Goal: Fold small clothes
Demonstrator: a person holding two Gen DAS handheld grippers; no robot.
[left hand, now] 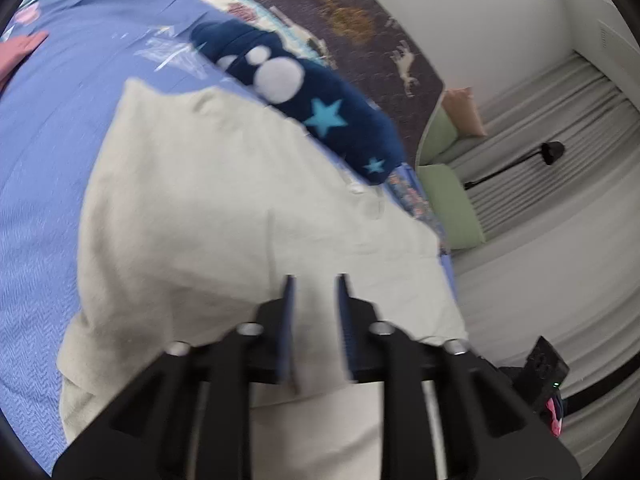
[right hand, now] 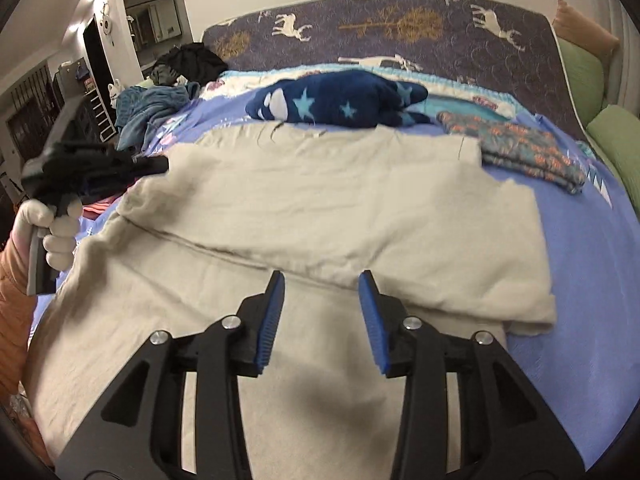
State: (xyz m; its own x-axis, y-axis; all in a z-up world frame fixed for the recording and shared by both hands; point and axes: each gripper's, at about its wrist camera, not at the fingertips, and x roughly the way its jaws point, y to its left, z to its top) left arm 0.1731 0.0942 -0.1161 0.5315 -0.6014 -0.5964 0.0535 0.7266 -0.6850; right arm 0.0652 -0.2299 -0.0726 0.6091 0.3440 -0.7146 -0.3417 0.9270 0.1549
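On the left wrist view I see my left gripper (left hand: pixel 316 280) with its jaws spread and nothing between them, over the cream garment (left hand: pixel 224 208) spread on the blue bedsheet (left hand: pixel 44 160); a navy star blanket (left hand: pixel 320 100) lies beyond; on the right wrist view my right gripper (right hand: pixel 322 278) is also spread and empty, above the garment's folded edge; a floral cloth (right hand: pixel 528 152) lies just beside it.

1 cream garment (right hand: pixel 320 208), 1 star blanket (right hand: pixel 340 100), 1 floral cloth (right hand: pixel 528 152), 2 green cushions (right hand: pixel 580 68).
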